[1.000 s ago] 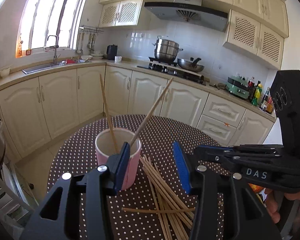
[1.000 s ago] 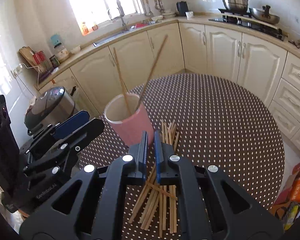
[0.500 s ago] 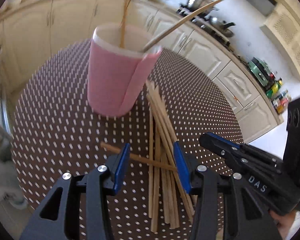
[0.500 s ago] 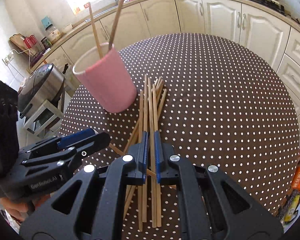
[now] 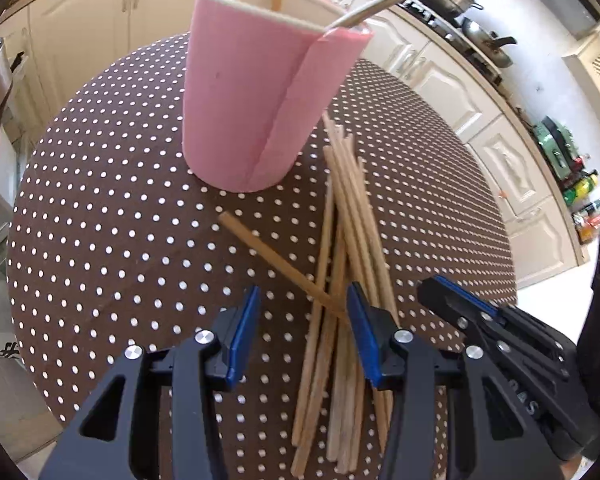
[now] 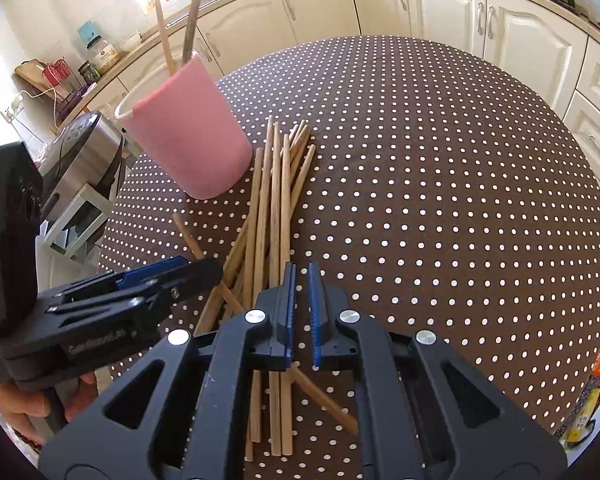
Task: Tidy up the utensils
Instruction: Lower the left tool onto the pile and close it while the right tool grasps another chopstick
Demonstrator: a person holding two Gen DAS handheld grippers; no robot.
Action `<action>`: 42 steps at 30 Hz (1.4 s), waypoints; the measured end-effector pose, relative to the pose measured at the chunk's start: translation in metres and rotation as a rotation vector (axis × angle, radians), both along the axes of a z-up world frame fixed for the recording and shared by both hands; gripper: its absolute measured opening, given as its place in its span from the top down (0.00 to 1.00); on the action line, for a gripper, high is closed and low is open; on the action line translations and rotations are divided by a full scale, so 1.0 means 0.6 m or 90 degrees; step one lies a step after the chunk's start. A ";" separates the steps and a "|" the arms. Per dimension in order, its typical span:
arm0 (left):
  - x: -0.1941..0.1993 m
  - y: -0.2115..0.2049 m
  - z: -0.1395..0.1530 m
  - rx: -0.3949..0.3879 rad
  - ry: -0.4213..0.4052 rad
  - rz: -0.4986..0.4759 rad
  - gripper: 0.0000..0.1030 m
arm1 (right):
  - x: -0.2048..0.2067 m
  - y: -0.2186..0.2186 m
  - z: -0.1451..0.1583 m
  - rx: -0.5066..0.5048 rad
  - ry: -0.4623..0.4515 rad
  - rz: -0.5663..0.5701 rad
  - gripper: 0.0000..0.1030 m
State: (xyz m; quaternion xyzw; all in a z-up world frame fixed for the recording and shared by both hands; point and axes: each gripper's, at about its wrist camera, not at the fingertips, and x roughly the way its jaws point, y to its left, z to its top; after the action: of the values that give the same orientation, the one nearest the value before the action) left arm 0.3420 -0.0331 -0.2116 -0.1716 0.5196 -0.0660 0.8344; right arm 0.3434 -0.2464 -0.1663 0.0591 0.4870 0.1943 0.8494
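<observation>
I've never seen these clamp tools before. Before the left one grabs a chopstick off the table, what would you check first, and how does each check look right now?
1. Left gripper open wide enough: ok.
2. A chopstick between its fingers: ok, the crossing chopstick runs into the gap.
3. Only one stick in the gap: not ok, several from the chopstick pile lie there too.
4. Pink cup upright with room inside: ok, two sticks in it.
5. Right gripper out of the way: cannot tell; it hovers nearly shut over the same pile.
</observation>
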 end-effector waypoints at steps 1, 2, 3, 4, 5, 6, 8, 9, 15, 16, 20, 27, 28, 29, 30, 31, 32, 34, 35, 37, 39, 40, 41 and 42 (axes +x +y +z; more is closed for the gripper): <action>0.005 -0.003 0.000 0.006 0.000 0.004 0.57 | 0.001 -0.001 -0.002 0.001 0.001 -0.001 0.93; 0.009 -0.008 0.001 0.004 -0.002 0.004 0.57 | 0.002 -0.001 -0.003 0.005 0.002 0.002 0.93; 0.014 -0.012 0.002 0.002 -0.005 0.002 0.57 | 0.004 0.003 -0.005 0.006 0.004 0.004 0.93; 0.016 -0.017 0.002 0.007 -0.009 0.001 0.57 | 0.006 0.003 -0.006 0.005 0.005 0.006 0.93; 0.019 -0.021 0.000 0.008 -0.009 -0.001 0.65 | 0.008 0.004 -0.007 0.006 0.006 0.008 0.93; 0.021 -0.024 0.000 0.013 -0.013 0.001 0.69 | 0.011 0.004 -0.008 0.010 0.010 0.011 0.93; 0.031 -0.028 -0.002 0.017 -0.013 0.000 0.77 | 0.016 0.008 -0.008 0.013 0.013 0.015 0.93; 0.034 -0.029 -0.004 0.013 -0.012 -0.001 0.82 | 0.018 0.009 -0.009 0.012 0.014 0.017 0.93; 0.046 -0.023 -0.005 0.012 -0.017 -0.008 0.95 | 0.036 0.025 -0.011 0.013 0.021 0.029 0.93; 0.045 -0.020 -0.006 0.007 -0.015 -0.009 0.95 | 0.039 0.029 -0.011 0.011 0.020 0.029 0.93; 0.031 0.004 -0.009 0.000 -0.012 -0.012 0.95 | 0.051 0.046 -0.010 -0.002 0.022 0.032 0.93; 0.033 0.046 -0.007 0.006 -0.008 -0.015 0.95 | 0.071 0.078 -0.014 -0.040 0.031 0.046 0.93; 0.036 0.052 -0.006 0.002 -0.006 -0.016 0.95 | 0.074 0.082 -0.015 -0.046 0.032 0.046 0.93; 0.036 0.055 -0.006 0.001 -0.007 -0.018 0.95 | 0.075 0.085 -0.015 -0.053 0.031 0.043 0.93; 0.036 0.057 -0.005 0.004 -0.006 -0.022 0.95 | 0.078 0.089 -0.016 -0.059 0.033 0.042 0.93; 0.036 0.059 -0.006 0.006 -0.001 -0.028 0.95 | 0.080 0.091 -0.017 -0.057 0.038 0.045 0.93; 0.035 0.061 -0.005 0.004 0.002 -0.030 0.95 | 0.084 0.095 -0.019 -0.062 0.043 0.048 0.93; 0.032 0.061 -0.001 0.009 0.003 -0.043 0.95 | 0.090 0.099 -0.024 -0.082 0.052 0.047 0.93; 0.030 0.056 0.000 0.014 0.003 -0.048 0.95 | 0.092 0.101 -0.026 -0.081 0.055 0.048 0.93; 0.026 0.048 0.002 0.026 0.011 -0.066 0.95 | 0.095 0.108 -0.028 -0.082 0.060 0.049 0.92; 0.020 0.043 0.001 0.036 0.018 -0.075 0.95 | 0.096 0.109 -0.028 -0.085 0.062 0.048 0.92; 0.017 0.041 0.000 0.044 0.020 -0.078 0.94 | 0.096 0.110 -0.029 -0.086 0.063 0.048 0.92; 0.013 0.038 0.000 0.049 0.016 -0.082 0.94 | 0.097 0.115 -0.029 -0.086 0.065 0.047 0.92; 0.011 0.037 0.001 0.055 0.016 -0.087 0.94 | 0.097 0.116 -0.029 -0.087 0.065 0.047 0.92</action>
State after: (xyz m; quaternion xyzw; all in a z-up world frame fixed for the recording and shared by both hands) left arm 0.3488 -0.0109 -0.2112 -0.1003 0.5430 -0.0981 0.8279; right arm 0.4017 -0.1766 -0.1839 -0.0072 0.5435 0.1887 0.8179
